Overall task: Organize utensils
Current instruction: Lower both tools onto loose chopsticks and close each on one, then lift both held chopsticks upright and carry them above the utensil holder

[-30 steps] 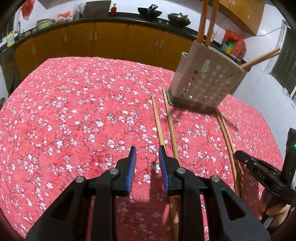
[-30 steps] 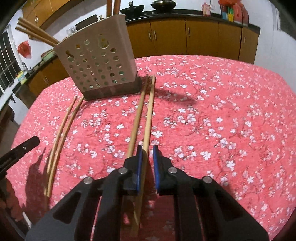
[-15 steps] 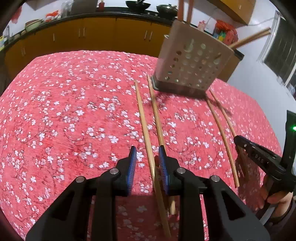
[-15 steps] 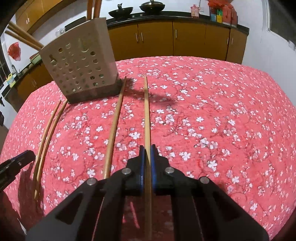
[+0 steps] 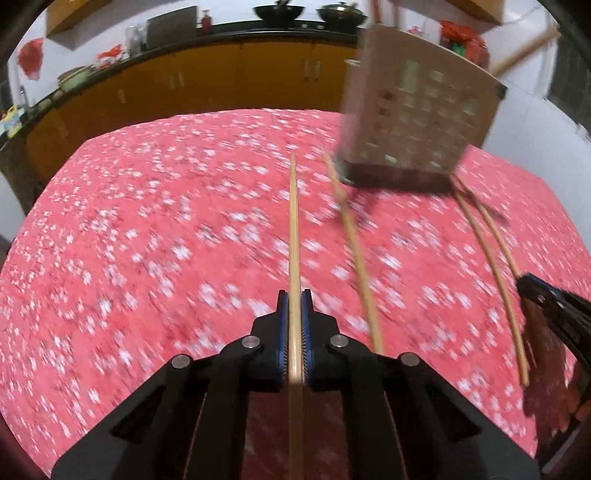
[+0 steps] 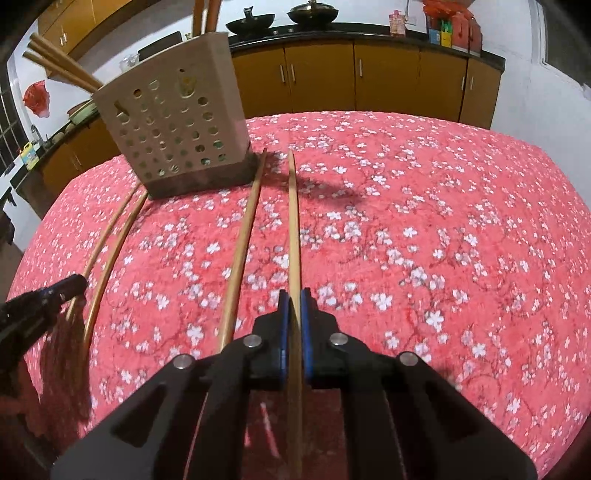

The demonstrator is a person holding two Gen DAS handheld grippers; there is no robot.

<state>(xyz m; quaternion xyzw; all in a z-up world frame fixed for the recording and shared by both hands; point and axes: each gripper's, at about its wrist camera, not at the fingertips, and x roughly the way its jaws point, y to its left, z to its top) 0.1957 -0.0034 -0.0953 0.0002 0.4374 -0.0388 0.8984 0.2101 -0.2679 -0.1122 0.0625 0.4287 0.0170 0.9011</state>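
While both grippers' fingers pinch chopsticks, the red floral tablecloth (image 6: 424, 221) fronts orange cabinets (image 6: 369, 81).

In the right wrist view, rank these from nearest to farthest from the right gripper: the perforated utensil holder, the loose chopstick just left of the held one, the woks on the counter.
From the right gripper:
1. Loose chopstick, lying on the cloth just left of the jaws.
2. Utensil holder, standing farther back on the left.
3. Woks, on the counter beyond the table.

The black left gripper with blue pads (image 5: 294, 295) now clamps a long light wooden chopstick (image 5: 294, 229), its jaws having just been closing; the black right gripper (image 6: 294, 295) now pinches another chopstick (image 6: 293, 221).
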